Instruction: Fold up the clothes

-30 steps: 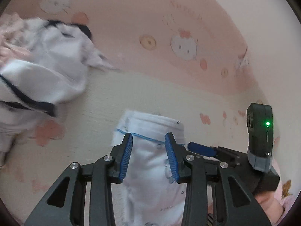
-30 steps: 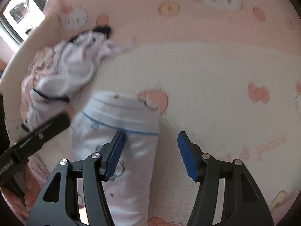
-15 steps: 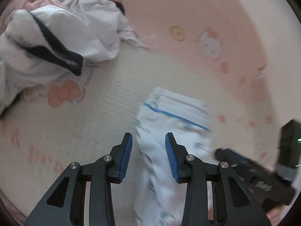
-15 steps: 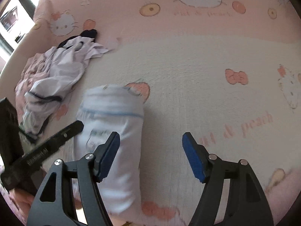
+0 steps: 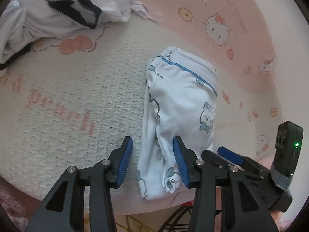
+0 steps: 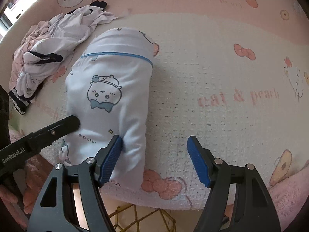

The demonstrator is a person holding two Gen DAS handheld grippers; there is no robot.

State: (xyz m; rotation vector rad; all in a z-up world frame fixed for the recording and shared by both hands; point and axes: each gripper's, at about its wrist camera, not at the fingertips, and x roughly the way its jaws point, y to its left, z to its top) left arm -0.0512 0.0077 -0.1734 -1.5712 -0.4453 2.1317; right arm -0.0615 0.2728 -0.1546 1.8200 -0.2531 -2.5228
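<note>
A folded white garment (image 5: 179,106) with blue piping and cartoon prints lies on the pink cat-print mat (image 5: 77,89). My left gripper (image 5: 152,158) hangs over its near left edge. The jaws are opening; a strip of the cloth lies between them, and the left pad stands apart from it. In the right wrist view the garment (image 6: 110,89) lies left of centre. My right gripper (image 6: 154,154) stands wide open at its near right edge, the left pad against the cloth and the right pad over bare mat (image 6: 222,77). The left gripper's black finger (image 6: 63,125) touches the garment's left side.
A heap of unfolded white, navy-trimmed and pink clothes (image 5: 58,13) lies at the back left, also seen as a heap (image 6: 56,38) in the right wrist view. The mat's front edge runs just under both grippers, with a gold wire frame (image 6: 144,218) below it.
Both grippers have drawn back along the garment to its near end by the mat's front edge. The jaws of both have widened. The garment has stayed on the mat.
</note>
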